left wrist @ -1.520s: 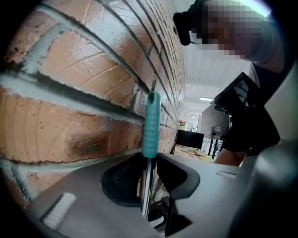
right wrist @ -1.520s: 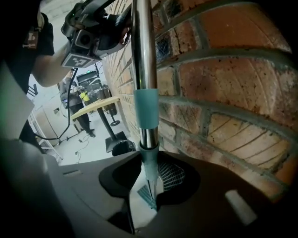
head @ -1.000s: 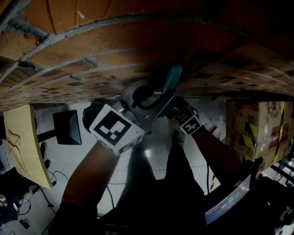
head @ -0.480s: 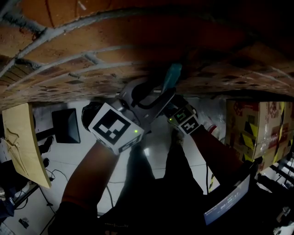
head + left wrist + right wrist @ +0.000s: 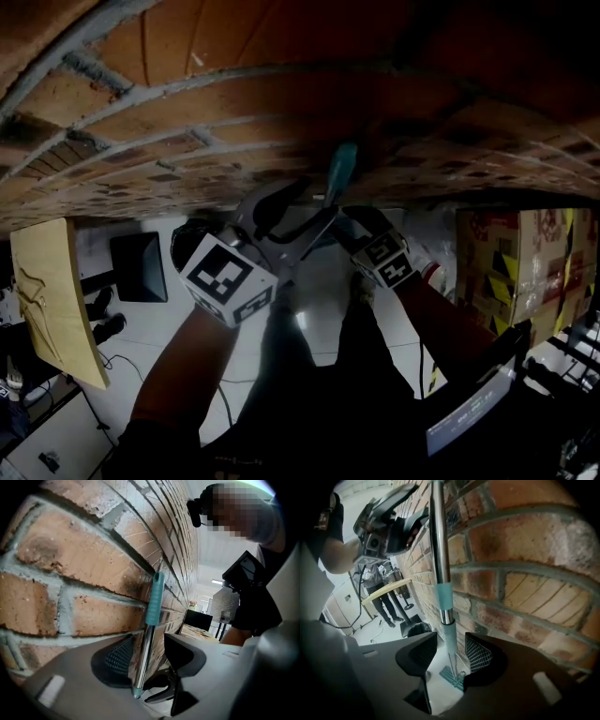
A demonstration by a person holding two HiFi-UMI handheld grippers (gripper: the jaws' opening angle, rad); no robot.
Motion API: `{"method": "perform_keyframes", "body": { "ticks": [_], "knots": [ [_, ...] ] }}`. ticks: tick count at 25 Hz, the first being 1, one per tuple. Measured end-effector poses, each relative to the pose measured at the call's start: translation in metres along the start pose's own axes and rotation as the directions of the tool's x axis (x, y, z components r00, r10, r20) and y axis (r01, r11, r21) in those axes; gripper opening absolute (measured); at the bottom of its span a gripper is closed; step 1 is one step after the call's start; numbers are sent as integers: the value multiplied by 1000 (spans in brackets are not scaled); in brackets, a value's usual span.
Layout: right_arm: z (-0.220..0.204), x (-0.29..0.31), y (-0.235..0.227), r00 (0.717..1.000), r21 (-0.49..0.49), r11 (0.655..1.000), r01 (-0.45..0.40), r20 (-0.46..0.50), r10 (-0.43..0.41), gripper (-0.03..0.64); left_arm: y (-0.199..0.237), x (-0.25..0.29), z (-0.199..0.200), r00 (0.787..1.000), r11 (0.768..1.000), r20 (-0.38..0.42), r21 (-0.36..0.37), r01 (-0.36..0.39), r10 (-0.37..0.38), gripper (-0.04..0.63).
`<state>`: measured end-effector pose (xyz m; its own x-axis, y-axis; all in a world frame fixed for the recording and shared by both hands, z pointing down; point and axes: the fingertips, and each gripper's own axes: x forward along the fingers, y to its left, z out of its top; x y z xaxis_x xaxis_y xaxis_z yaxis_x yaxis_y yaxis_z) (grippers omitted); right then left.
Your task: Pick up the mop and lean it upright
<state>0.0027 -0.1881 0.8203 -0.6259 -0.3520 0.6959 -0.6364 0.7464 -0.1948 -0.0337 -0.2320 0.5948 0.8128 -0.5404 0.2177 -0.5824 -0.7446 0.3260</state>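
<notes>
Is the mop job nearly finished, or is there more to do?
Nearly finished. Done: the mop stands upright against the brick wall, head on the floor. In hand: the left gripper and right gripper have just been opening their jaws; the pole stands between them, unclamped. Left: drawing both grippers away.

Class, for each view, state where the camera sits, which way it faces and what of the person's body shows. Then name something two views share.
Head view: on the head, facing steeply down the brick wall to the floor; forearms and legs show.
Left gripper view: on the left gripper, facing along the wall; the person's upper body shows.
Right gripper view: on the right gripper, facing down at the mop head; the left forearm shows.
Shared: the mop handle, between both just-opened pairs of jaws.
</notes>
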Motion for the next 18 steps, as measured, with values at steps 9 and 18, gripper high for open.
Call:
{"method": "perform_keyframes", "body": {
  "ticks": [9,18],
  "knots": [
    [64,-104,19,992,14,1000,27,120,-29,176,-22,-61,52,999,999,29,4,-31,31,189],
    [167,-231,29,945,28,997,68,318,-73,139,-53,-117,143,986,997,152,22,-76,72,186]
  ]
}}
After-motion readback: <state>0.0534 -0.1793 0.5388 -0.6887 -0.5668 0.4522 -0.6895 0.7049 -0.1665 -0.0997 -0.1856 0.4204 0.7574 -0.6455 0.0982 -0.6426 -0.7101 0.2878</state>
